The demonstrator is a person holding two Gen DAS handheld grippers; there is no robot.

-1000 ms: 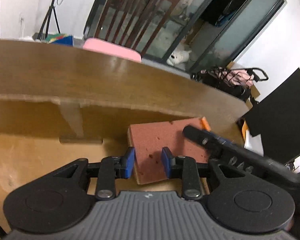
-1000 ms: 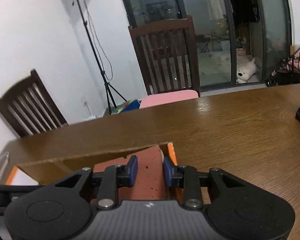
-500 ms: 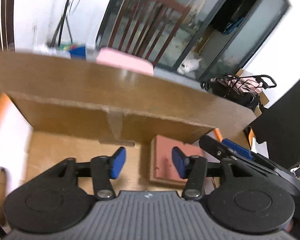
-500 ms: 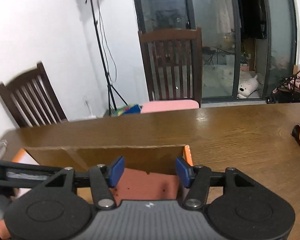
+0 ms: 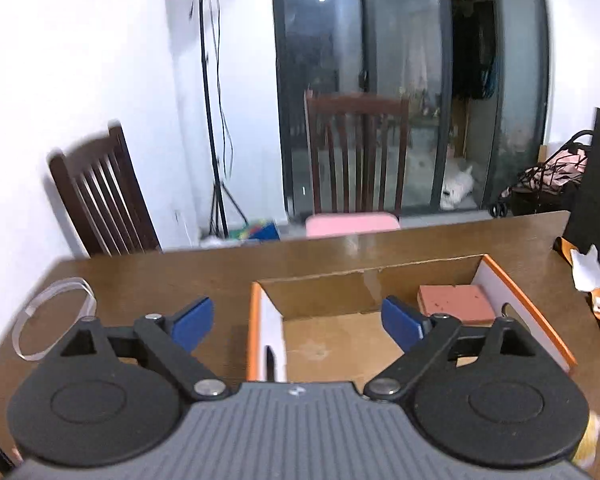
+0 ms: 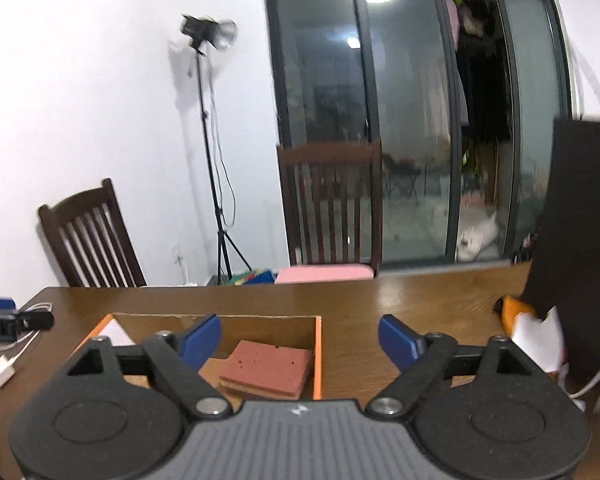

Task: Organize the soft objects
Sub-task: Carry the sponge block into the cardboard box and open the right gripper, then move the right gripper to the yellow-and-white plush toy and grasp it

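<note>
While both jaws have just been opening, left gripper [image 5: 298, 322] and right gripper [image 6: 300, 340] stand spread, empty; red sponge [image 6: 267, 368] lies flat in the cardboard box [image 5: 256, 328], far right corner.

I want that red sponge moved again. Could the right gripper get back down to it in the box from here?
Probably yes. The red sponge lies flat in the open-topped cardboard box, nothing on it. The right gripper is open and empty, so it should only have to clear the box wall.
</note>
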